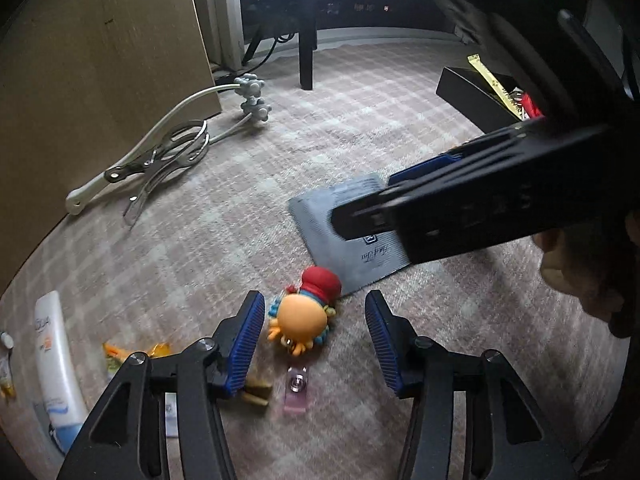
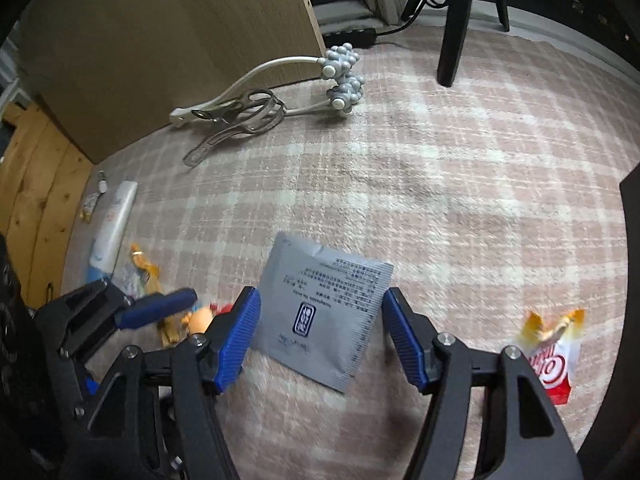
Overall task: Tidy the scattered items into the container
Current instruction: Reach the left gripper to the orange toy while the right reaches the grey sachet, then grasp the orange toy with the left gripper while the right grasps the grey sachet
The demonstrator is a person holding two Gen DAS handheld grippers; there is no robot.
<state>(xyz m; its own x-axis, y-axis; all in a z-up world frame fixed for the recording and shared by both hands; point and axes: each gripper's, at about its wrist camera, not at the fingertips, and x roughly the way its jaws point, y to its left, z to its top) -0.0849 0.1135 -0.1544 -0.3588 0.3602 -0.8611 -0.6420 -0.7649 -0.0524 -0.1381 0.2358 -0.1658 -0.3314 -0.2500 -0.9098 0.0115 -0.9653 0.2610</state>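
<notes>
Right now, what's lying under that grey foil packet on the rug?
The grey foil packet lies flat on the checked rug; only rug shows around its edges. Anything beneath is covered. The octopus toy lies beside one corner.

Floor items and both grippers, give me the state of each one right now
Left gripper: open, straddling the toy.
Octopus toy: lying on carpet, ungripped.
Right gripper: open around the sachet.
Grey sachet: flat, sealed.
White tube: lying flat.
Black container: open, holding items.
</notes>
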